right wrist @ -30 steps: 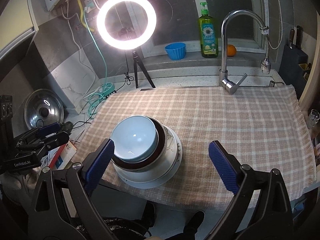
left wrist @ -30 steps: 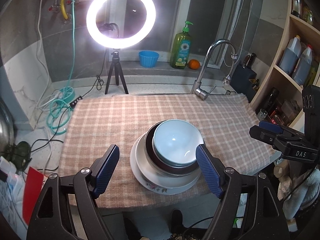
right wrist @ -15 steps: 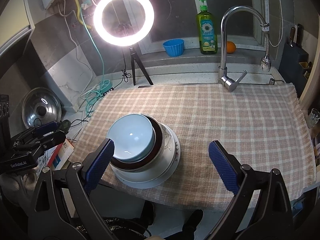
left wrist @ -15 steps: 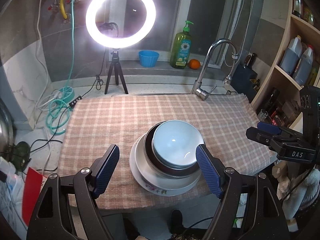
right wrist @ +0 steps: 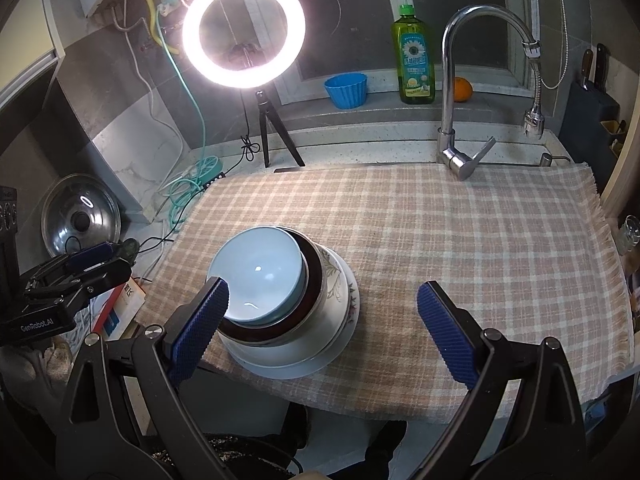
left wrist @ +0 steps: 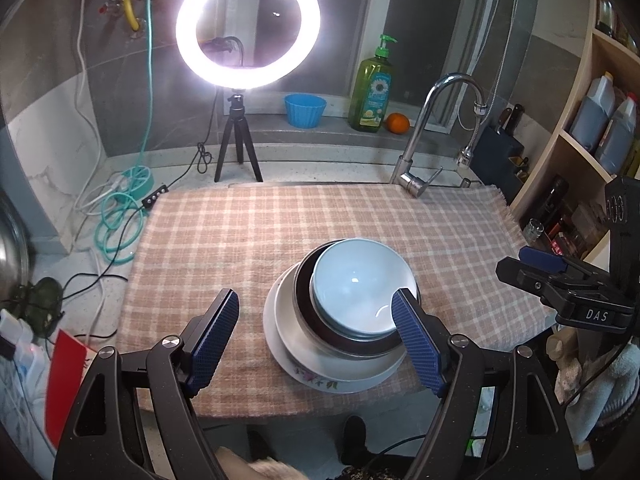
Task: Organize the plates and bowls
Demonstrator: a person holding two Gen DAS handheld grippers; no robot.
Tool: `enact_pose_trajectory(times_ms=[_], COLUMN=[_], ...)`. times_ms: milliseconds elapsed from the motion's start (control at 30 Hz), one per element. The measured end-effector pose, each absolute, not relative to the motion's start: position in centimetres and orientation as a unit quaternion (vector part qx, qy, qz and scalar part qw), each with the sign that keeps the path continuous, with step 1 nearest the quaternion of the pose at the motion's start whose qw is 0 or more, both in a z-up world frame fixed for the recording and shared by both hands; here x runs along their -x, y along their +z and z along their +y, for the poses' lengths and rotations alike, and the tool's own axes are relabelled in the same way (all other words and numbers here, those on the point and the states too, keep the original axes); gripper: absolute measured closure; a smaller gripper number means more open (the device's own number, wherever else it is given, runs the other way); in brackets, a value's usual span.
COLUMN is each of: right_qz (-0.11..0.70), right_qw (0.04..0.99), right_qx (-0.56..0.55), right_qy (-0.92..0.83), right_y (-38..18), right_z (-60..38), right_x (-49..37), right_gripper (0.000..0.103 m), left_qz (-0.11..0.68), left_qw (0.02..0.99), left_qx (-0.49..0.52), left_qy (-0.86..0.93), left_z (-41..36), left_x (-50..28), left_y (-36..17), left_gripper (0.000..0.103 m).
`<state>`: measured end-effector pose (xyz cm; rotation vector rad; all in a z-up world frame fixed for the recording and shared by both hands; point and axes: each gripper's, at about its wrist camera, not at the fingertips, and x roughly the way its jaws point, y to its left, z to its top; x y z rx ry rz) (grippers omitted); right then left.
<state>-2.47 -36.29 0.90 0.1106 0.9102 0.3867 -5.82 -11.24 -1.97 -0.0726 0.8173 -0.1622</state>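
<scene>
**Two tongs held wide over one stack of dishes**

Left wrist view: the left tongs [left wrist: 316,340] stand wide with nothing between the blue pads [left wrist: 214,334]. A pale blue bowl [left wrist: 360,290] sits in a dark-rimmed bowl [left wrist: 304,300], which sits on a floral plate [left wrist: 316,378]. The stack rests at the near edge of the checked cloth [left wrist: 240,240] covering the table, right of centre. The right pad overlaps the stack's right rim in the picture; whether it touches, I cannot tell. The right tongs [left wrist: 536,270] show at the right edge, beyond the cloth; their opening cannot be read from here. At the far side stand a ring light [left wrist: 248,24], a blue cup [left wrist: 305,110], a soap bottle [left wrist: 372,88], an orange [left wrist: 397,123] and a faucet [left wrist: 424,136].

Right wrist view: the right tongs [right wrist: 320,320] stand wide and hold nothing. The stack, blue bowl [right wrist: 260,276] topmost, lies near the left pad [right wrist: 200,328], at the cloth's [right wrist: 460,240] near left. The left tongs [right wrist: 80,264] appear at the left edge, off the cloth. A pot lid [right wrist: 80,216] leans at far left.
</scene>
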Motion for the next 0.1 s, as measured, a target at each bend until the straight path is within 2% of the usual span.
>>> enact_pose_trajectory(times_ms=[100], right_qz=[0.438], right_qw=[0.878], right_qx=[-0.054], right_qy=[0.184], right_y=[0.77], right_z=[-36.41], right_x=[2.31], right_gripper=[0.006], left_qz=[0.392], left_qw=[0.916], left_qx=[0.03], left_qy=[-0.082], left_z=[-11.38], left_x=[5.7], left_y=[-1.95], left_gripper=[0.024])
